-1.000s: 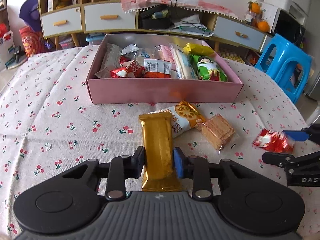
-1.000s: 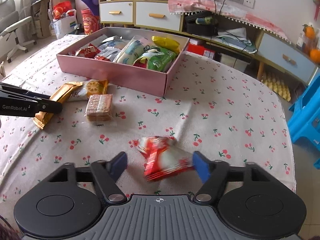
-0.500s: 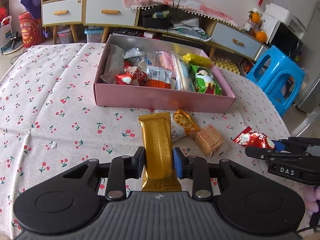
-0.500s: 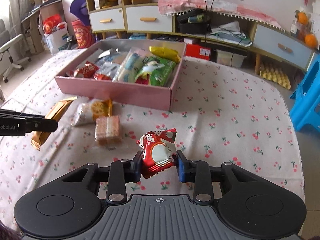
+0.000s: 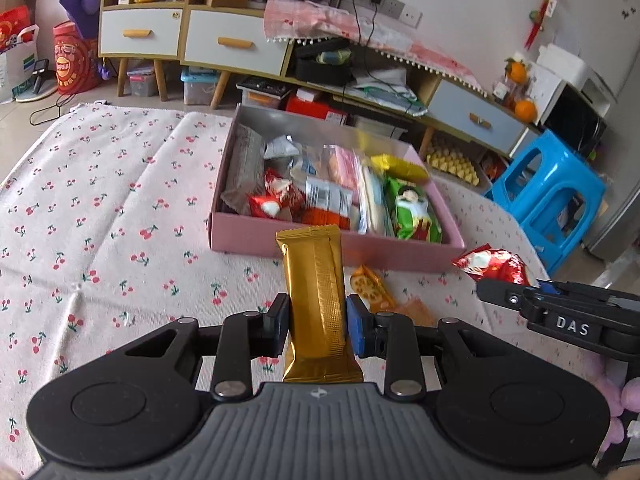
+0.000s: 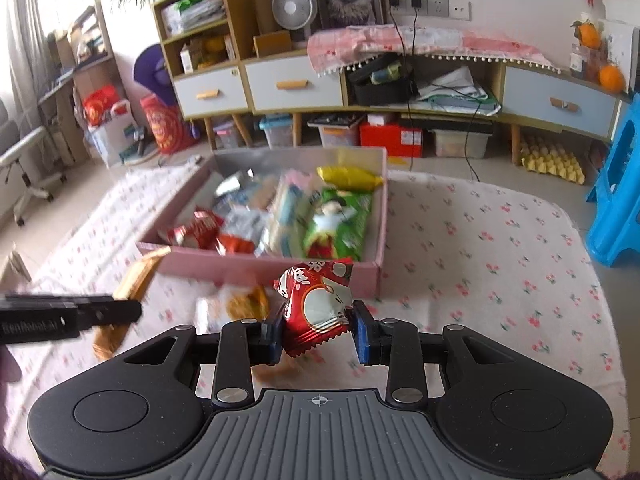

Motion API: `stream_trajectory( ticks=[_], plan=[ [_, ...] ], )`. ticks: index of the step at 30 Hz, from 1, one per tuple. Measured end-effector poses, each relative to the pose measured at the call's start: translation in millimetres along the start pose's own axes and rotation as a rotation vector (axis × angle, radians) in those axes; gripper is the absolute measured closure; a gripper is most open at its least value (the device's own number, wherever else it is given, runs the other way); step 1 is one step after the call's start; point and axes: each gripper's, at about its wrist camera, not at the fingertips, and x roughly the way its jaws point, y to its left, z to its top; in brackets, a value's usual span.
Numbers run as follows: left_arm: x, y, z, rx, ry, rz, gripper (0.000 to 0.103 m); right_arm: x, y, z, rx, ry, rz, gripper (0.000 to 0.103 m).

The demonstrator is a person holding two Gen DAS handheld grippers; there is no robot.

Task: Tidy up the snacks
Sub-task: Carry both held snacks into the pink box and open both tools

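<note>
Here each tool [image 5: 317,322] [image 6: 318,330] grips a snack before the crowded pink box [image 5: 336,246].

- Our left gripper [image 5: 316,326] fills the lower frame: black linkage arms with silver screws, a ribbed grey housing bearing a small crosshair mark, one black pad and one blue.
- Our right gripper [image 6: 316,328] matches it, both pads blue.
- At the lower right of the left view, white "DAS" lettering marks the right gripper's black side.
</note>
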Motion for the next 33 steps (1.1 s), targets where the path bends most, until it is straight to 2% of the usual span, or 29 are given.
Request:
stream_trajectory(
  ticks=[5, 10, 14, 23, 33],
  plan=[
    [-1.4, 0.8, 6.9, -0.029, -0.025, -0.008, 0.075, 6.5, 12.4, 14.5, 0.038, -0.023, 0.029, 0.071],
    [-0.7, 10.1, 12.4, -0.061, -0.034, -0.025, 0.075, 21.2, 19.9, 25.6, 0.077, -0.008, 0.082, 0.071],
    [15.0, 15.8, 27.1, -0.018, -0.019, -0.068, 0.075, 32.7, 24.2, 32.7, 0.071, 0.013, 0.094, 0.071],
    [52.1, 28.2, 56.8, 0.043, -0.023, -0.020, 0.075, 70.3, 25.1, 63.5, 0.066, 0.036, 0.090, 0.071],
    [83.0, 36.3, 73.0, 0.077, -0.011, -0.020, 0.075, 118.6, 25.0, 92.6, 0.096, 0.044, 0.090, 0.070]
  ],
)
